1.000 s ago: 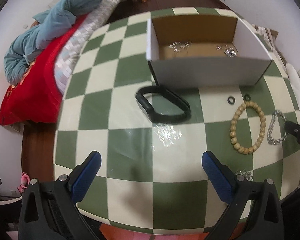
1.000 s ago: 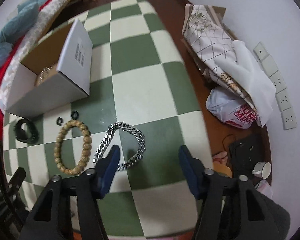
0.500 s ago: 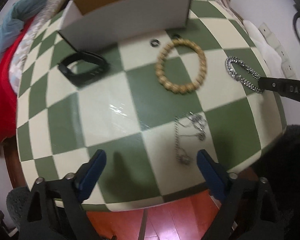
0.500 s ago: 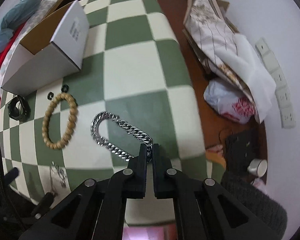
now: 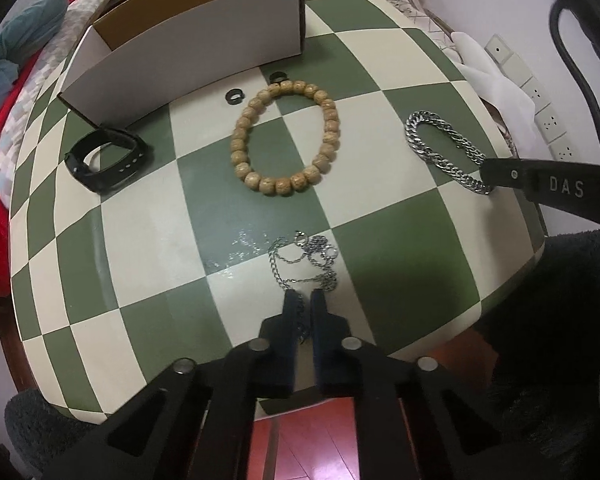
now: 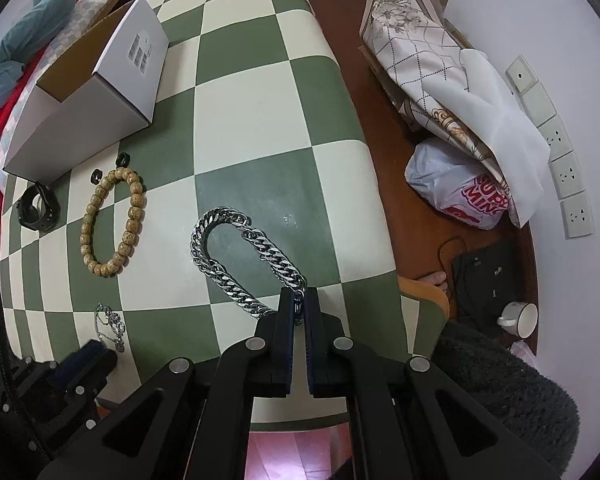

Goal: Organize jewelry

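The left gripper (image 5: 305, 300), at the bottom centre of its view, has its jaws pinched together on a thin chain (image 5: 304, 258) heaped on the checked table (image 5: 148, 208); the right gripper (image 6: 299, 300) is likewise clamped on one end of a heavy chain (image 6: 236, 252) lying in a loop mid-frame; a bead bracelet (image 5: 286, 138) sits above centre, two rings (image 5: 234, 96) just beyond it, a black band (image 5: 104, 160) at left beside the box (image 5: 188, 40) in the upper left.

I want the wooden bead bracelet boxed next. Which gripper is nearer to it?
Left, narrowly. The left gripper pinches the thin necklace just below the bead bracelet; the right gripper grips the steel chain farther aside.
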Tool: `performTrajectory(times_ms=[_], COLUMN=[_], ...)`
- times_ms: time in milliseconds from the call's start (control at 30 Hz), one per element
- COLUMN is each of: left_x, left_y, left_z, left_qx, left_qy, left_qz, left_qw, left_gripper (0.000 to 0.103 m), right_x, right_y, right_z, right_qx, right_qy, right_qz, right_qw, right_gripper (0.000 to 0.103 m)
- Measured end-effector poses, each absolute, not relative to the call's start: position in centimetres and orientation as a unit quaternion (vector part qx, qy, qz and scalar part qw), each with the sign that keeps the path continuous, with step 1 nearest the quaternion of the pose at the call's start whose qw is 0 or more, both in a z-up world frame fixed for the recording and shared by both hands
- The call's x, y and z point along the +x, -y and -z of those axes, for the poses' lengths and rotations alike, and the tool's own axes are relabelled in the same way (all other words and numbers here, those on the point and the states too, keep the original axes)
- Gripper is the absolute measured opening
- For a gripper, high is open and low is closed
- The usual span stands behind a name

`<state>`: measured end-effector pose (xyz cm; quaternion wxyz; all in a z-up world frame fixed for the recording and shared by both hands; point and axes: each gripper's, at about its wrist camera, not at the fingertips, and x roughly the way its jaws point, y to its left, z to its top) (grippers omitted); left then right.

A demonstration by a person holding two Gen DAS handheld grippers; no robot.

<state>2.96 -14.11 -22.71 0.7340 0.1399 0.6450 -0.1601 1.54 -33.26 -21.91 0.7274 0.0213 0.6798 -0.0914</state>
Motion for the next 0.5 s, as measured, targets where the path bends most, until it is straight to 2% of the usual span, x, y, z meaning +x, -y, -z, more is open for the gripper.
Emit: performTrajectory(times_ms=[233,500], left_x=[3.7,4.1], left_y=[13.1,11.5], left_z=[22.2,19.3], left_qx=[0.134,0.122], left_qy=[-0.640,-0.615], left_qz=[0.154,0.150], left_qw=[0.740,0.764], left_gripper=[0.000,0.000], right_x=[1.8,1.7], right_y=[33.2,32.4], right_z=[21.9,20.0], right_qx=[0.029,0.043], right_qy=[-0.680,-0.664], right_qz=[0.089,0.073], right_qw=[0.727,0.743], right_gripper=[0.005,0.005])
